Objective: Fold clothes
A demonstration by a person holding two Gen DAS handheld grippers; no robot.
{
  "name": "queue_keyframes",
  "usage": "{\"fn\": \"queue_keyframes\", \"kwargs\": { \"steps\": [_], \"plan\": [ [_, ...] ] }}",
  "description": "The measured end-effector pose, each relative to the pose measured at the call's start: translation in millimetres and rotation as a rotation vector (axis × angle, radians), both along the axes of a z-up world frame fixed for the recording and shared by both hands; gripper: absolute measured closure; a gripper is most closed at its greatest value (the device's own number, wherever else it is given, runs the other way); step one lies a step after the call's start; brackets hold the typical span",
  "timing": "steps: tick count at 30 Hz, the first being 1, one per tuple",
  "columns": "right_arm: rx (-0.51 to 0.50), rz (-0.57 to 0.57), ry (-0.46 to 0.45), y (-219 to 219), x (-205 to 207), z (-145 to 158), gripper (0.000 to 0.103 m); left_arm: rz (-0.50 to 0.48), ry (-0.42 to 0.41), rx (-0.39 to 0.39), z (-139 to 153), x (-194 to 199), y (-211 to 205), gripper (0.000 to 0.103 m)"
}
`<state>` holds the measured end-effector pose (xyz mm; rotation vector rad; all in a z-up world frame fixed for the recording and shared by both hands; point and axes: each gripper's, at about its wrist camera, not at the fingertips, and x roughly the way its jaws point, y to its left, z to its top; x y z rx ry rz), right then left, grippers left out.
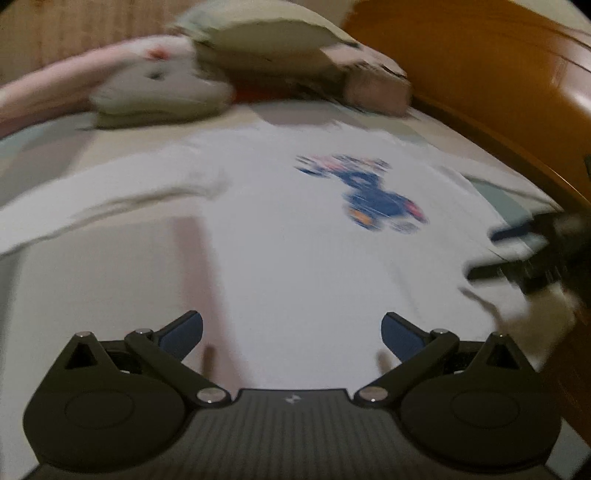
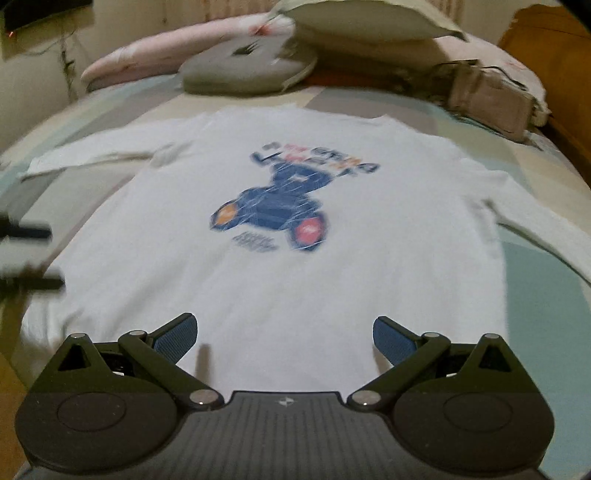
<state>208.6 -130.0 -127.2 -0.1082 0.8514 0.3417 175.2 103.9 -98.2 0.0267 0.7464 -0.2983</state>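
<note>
A white long-sleeved shirt (image 2: 280, 280) with a blue, orange and red print (image 2: 273, 210) lies flat and face up on the bed, hem toward me, both sleeves spread out. My right gripper (image 2: 284, 338) hovers open over the hem's middle, nothing between its fingers. My left gripper (image 1: 291, 334) is also open and empty over the shirt (image 1: 280, 251) near its left lower part. The right gripper's fingers (image 1: 517, 251) show blurred at the right edge of the left wrist view. The left gripper's fingers (image 2: 33, 254) appear at the left edge of the right wrist view.
Pillows (image 2: 362, 22), a round grey cushion (image 2: 247, 70) and a pink bolster (image 2: 166, 48) are piled at the bed's head. A folded beige cloth (image 2: 491, 99) sits at the far right. A wooden bed frame (image 1: 480, 66) runs along the right side. The bedsheet (image 2: 546, 280) is pale green and beige.
</note>
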Motion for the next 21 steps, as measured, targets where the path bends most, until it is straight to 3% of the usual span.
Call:
{"fn": "queue_keyframes", "kwargs": {
  "steps": [6, 10, 15, 19, 21],
  "plan": [
    [0.055, 0.001, 0.009, 13.8, -10.4, 3.8, 0.0, 0.196, -0.079, 0.052, 6.6, 18.9, 72.9, 0.001],
    [0.004, 0.014, -0.025, 27.0, -14.5, 9.6, 0.0, 0.294, -0.131, 0.051, 2.5, 36.6, 118.6, 0.001],
    [-0.036, 0.052, -0.072, 44.5, -17.0, 19.5, 0.0, 0.417, -0.129, -0.039, -12.4, 59.9, 174.5, 0.001],
    [-0.061, 0.077, -0.083, 55.7, -16.0, 19.2, 0.0, 0.458, -0.056, -0.142, -28.8, 80.2, 206.1, 0.001],
    [-0.06, 0.076, -0.079, 57.8, -14.0, 18.0, 0.0, 0.46, -0.083, -0.171, -32.9, 81.8, 215.4, 0.001]
  ]
}}
